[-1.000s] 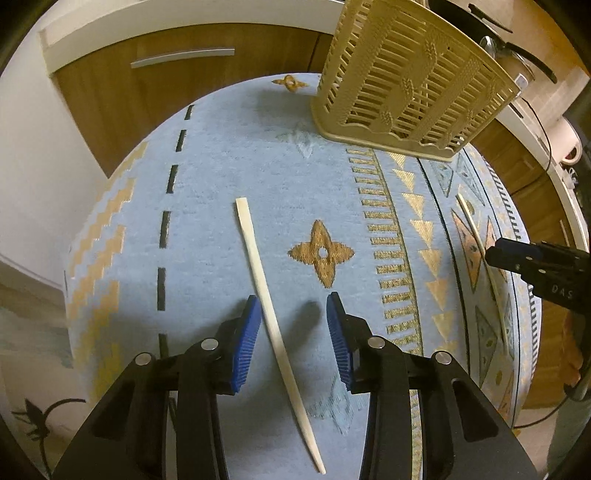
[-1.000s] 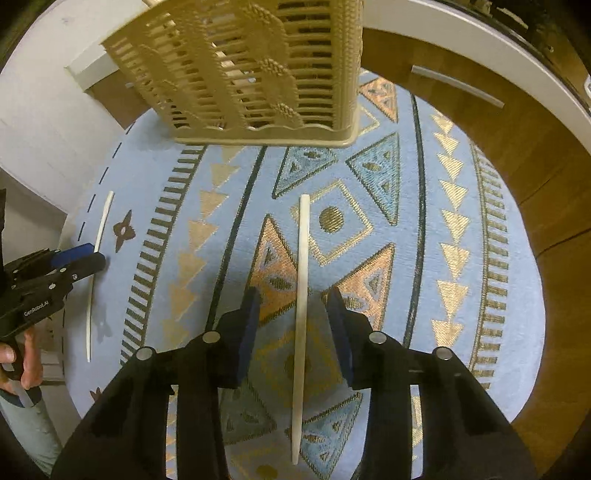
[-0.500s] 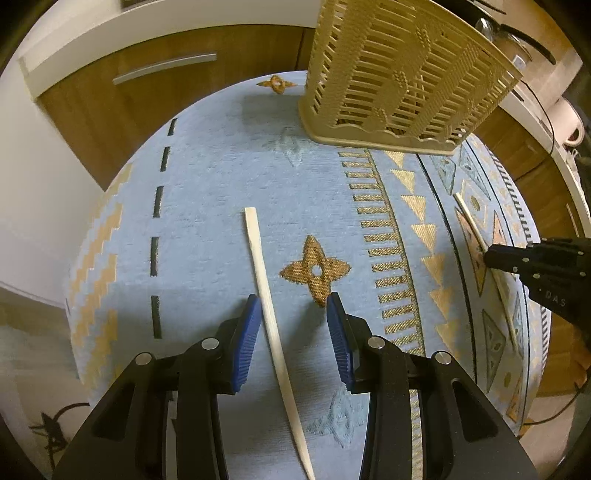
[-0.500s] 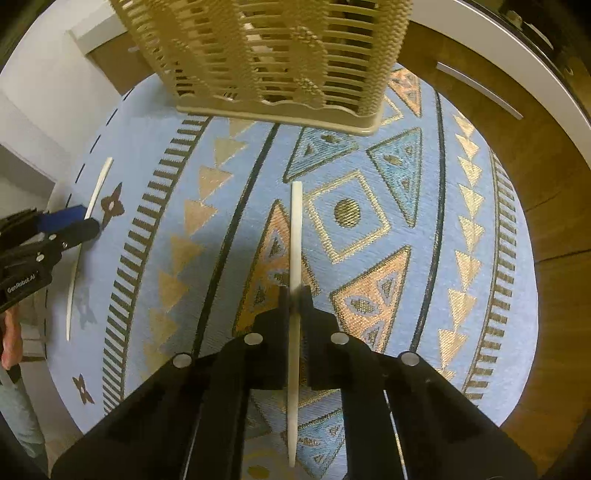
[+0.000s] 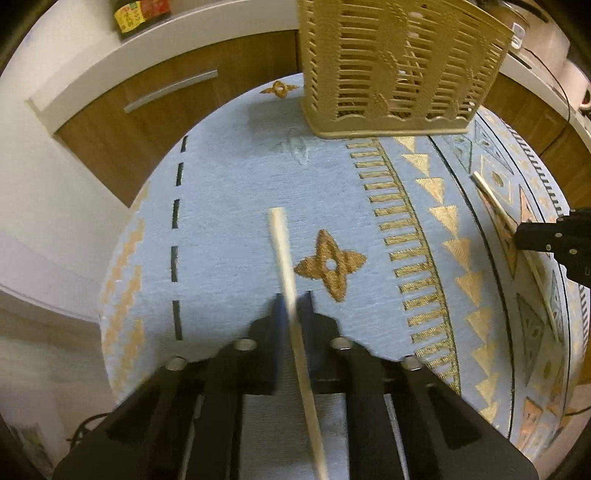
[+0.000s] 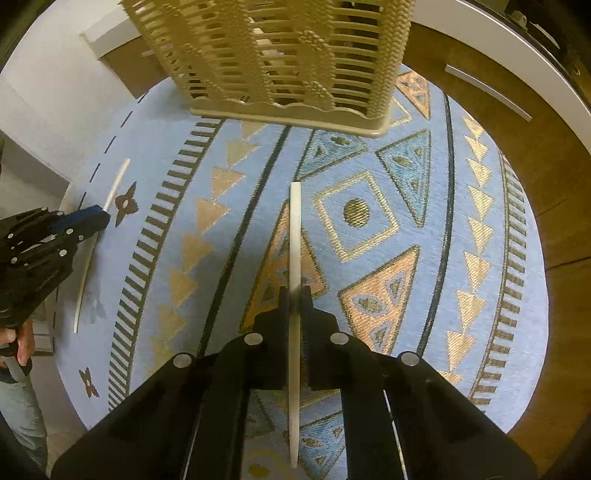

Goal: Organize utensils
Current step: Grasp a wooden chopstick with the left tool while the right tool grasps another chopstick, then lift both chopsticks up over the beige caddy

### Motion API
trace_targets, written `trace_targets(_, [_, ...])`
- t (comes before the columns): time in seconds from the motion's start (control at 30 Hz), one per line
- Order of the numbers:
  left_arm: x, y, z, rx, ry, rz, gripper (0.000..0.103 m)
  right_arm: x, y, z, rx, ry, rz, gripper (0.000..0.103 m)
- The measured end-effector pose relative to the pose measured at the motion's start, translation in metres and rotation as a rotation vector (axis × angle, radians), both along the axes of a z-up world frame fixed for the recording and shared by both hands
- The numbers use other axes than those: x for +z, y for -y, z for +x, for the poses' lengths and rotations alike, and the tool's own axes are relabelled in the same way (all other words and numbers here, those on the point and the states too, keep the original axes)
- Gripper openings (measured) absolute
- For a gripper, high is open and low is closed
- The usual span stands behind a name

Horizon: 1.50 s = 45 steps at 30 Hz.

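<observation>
Table: round table (image 5: 229, 177) covered by a light blue woven cloth (image 6: 458, 295) with gold triangles, dark stripes and brown four-point stars.
Cabinets: brown wooden fronts (image 5: 155, 122) with slim silver bar handles (image 5: 170, 91), just behind the table.
Counter: white countertop edge (image 5: 177, 35) running above the cabinets.
Wall: plain white panel (image 5: 48, 206) at the left.
Light: warm, yellowish indoor light.

Both grippers, the left gripper (image 5: 293, 310) and the right gripper (image 6: 294, 302), are matte black plastic with angular linkage arms and round silver screw heads. Blue pads line the left jaws. Bare fingers (image 6: 22, 341) show beside a pale trouser leg (image 6: 26, 417).
</observation>
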State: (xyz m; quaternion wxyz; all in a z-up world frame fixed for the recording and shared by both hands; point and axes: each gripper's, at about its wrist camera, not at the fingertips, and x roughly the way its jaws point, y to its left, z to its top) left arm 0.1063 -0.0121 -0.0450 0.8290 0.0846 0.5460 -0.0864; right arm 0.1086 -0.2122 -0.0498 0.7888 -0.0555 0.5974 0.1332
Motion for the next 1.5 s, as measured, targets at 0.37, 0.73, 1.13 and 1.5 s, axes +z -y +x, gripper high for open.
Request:
trace_targets(0.37, [0.041, -0.02, -0.022, -0.022, 0.1, -0.358, 0.004, 0.042, 0.007, -0.033, 0.022, 0.128, 0.073, 0.004])
trace_targets(0.73, [0.154, 0.006, -0.057, -0.217, 0.511, -0.525, 0.004, 0.144, 0.022, -0.046, 0.016, 0.43, 0.22, 0.004])
trace_targets(1.13, [0.234, 0.048, 0.009, -0.173, 0.748, -0.634, 0.004, 0.236, 0.029, -0.016, -0.042, 0.805, 0.245, 0.004])
trace_targets(1.5, [0.218, 0.056, 0.059, -0.091, 0.79, -0.707, 0.004, 0.23, 0.041, 0.036, -0.079, 0.907, 0.394, 0.004])
